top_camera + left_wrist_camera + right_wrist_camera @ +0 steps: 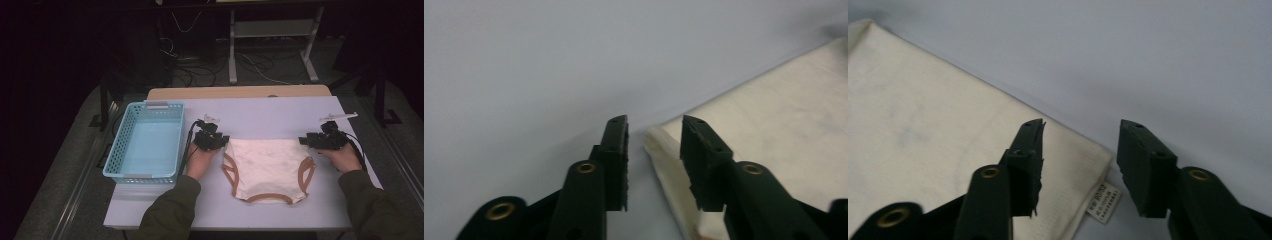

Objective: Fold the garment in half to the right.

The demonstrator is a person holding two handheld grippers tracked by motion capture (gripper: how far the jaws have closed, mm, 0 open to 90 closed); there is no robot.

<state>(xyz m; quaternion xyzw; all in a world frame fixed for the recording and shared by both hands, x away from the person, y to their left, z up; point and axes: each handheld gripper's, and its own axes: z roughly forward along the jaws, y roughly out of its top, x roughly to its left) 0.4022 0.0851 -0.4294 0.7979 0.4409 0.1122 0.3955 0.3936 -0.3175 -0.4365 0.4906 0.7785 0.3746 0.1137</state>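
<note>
A cream garment (267,167) with brown-trimmed leg openings lies flat on the pale table (275,112). My left gripper (220,141) sits at its top left corner and my right gripper (306,141) at its top right corner. In the left gripper view the jaws (654,125) stand apart, with the folded cloth corner (664,150) lying between them and not pinched. In the right gripper view the jaws (1080,125) are also spread, with the cloth corner (1068,165) and its small white label (1104,201) lying loose between them.
A light blue plastic basket (116,150) with nothing in it stands on the table's left part, close to my left hand. Beyond the table's far edge are dark floor, cables and a metal stand (232,45).
</note>
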